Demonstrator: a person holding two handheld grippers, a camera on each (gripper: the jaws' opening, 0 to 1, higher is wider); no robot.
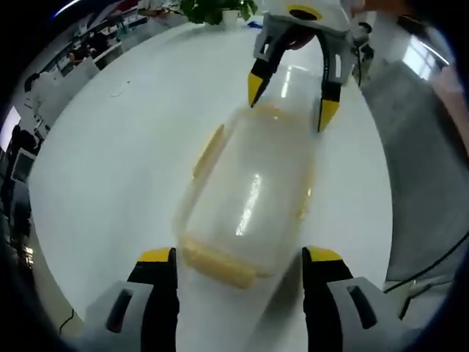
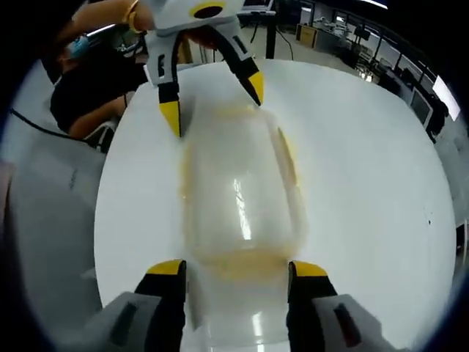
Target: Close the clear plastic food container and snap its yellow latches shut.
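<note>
Facing each other across the white table (image 1: 110,169), both tools bracket the clear container (image 1: 249,198) end to end, so each can press an end latch. The left tool (image 1: 239,258), at 6 o'clock in its own view, is spread wide. The right tool (image 2: 236,268) is likewise wide. A yellow latch (image 1: 218,265) lies between the left jaws, apparently not yet snapped.

We count 1 clear container (image 1: 249,205) on 1 white counter (image 1: 110,169) — and 2 grippers, left (image 1: 239,258) and right (image 2: 236,269) — 1 potted plant (image 1: 216,9).

Motion-blurred container (image 2: 238,198), latch state unclear
</note>
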